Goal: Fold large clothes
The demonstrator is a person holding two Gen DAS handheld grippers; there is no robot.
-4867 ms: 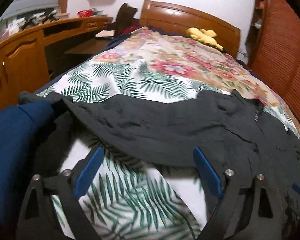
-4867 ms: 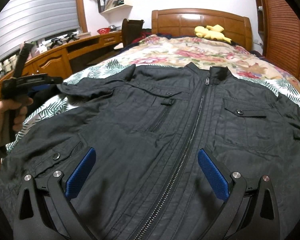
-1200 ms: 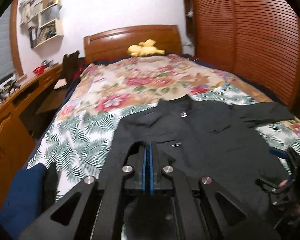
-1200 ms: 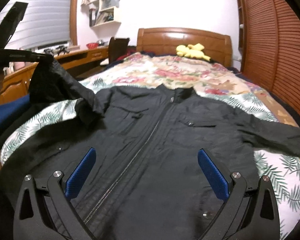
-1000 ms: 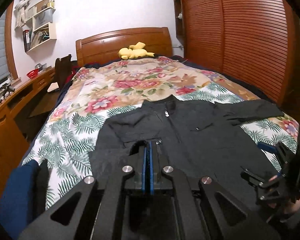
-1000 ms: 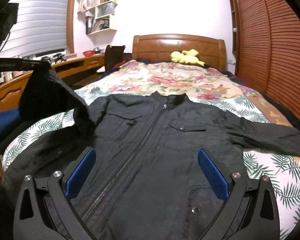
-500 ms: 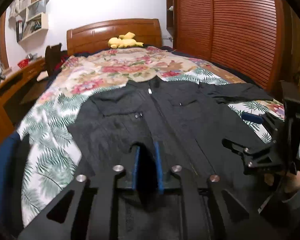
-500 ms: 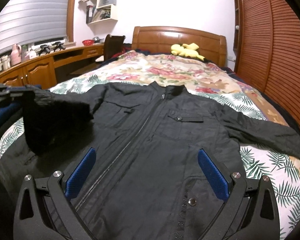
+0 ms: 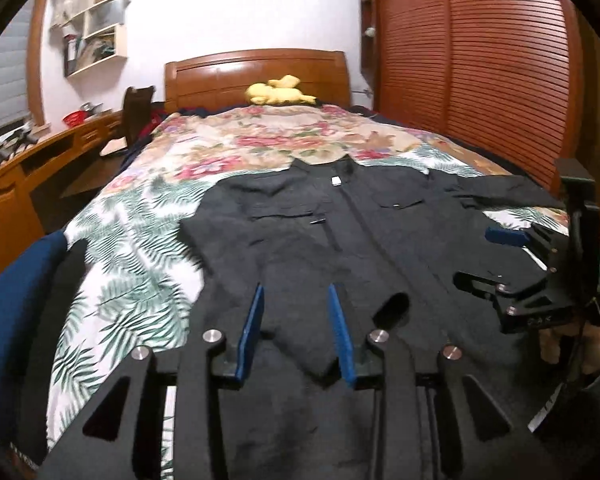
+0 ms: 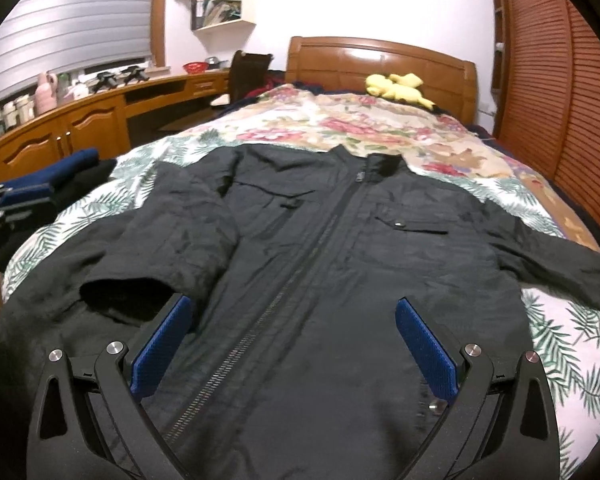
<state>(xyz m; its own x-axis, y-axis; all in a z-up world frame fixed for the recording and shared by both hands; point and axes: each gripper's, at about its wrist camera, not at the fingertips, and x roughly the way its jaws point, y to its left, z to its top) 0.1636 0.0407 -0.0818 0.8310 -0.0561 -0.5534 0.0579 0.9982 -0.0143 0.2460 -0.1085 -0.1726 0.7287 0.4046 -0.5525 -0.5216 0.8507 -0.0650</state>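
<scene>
The black jacket (image 10: 320,264) lies front-up on the bed (image 10: 380,128), one sleeve (image 10: 172,248) folded across its chest. The left gripper (image 9: 296,328) is opening, letting that sleeve's cuff go (fabric lies between its jaws). The right gripper (image 10: 292,348), spread wide and empty, hovers over the hem; the outstretched sleeve (image 10: 560,264) likely comes next.

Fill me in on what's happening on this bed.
A person with a gripper in each hand is folding a black jacket spread zipped-up, front side up, on the floral bedspread. One sleeve lies folded in over the body; the other sleeve lies stretched out to the side. The left gripper is opening its jaws over the folded sleeve's cuff, pads not pressing it. The right gripper hovers open over the hem, holding nothing.
</scene>
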